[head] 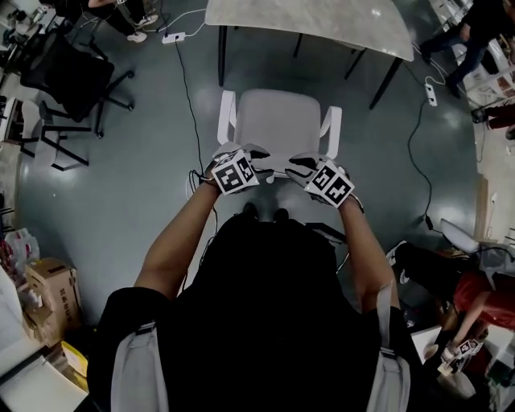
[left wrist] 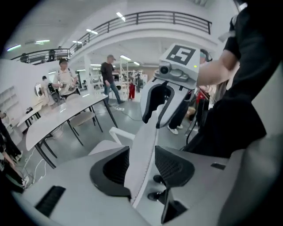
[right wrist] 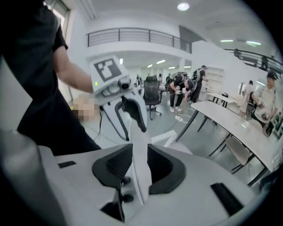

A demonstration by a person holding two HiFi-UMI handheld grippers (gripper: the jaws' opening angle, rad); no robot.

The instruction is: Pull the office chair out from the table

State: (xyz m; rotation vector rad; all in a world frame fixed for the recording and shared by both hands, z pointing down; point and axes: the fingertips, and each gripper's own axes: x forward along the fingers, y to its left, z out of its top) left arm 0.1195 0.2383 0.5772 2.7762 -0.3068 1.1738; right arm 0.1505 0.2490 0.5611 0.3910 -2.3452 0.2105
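- Nearest, at 6 o'clock in the head view: the wearer's [head: 265,322] own head and shoulders fill the lower frame and hide the chair's base and wheels. Two dark shapes [head: 251,212] just beyond may be shoes or casters; undetermined.
- Left claw [left wrist: 141,164]: released. Its jaws stand wide to either side of the backrest [left wrist: 145,145] top edge, with a gap showing beside one pad.
- Right claw [right wrist: 139,165]: astride the same edge, jaws apart. The pads lie close to it but no pinch is evident; judged released.
- Office chair [head: 278,121]: directly ahead at 12 o'clock, seat towards the table [head: 322,20] and wholly clear of its near edge, with floor [head: 145,185] showing between.
- Step in hand, as judged: the pull appears complete and this is the release of the backrest.
- Next move calls for lifting both claws straight off the edge without dragging the chair. If more clearance is wanted, clench on the edge and draw towards 6 o'clock.
- Far field: the table's far side is cut off at 12 o'clock. One person [head: 475,32] at 2 o'clock and another [head: 475,306] at 4 o'clock are partly out of frame.
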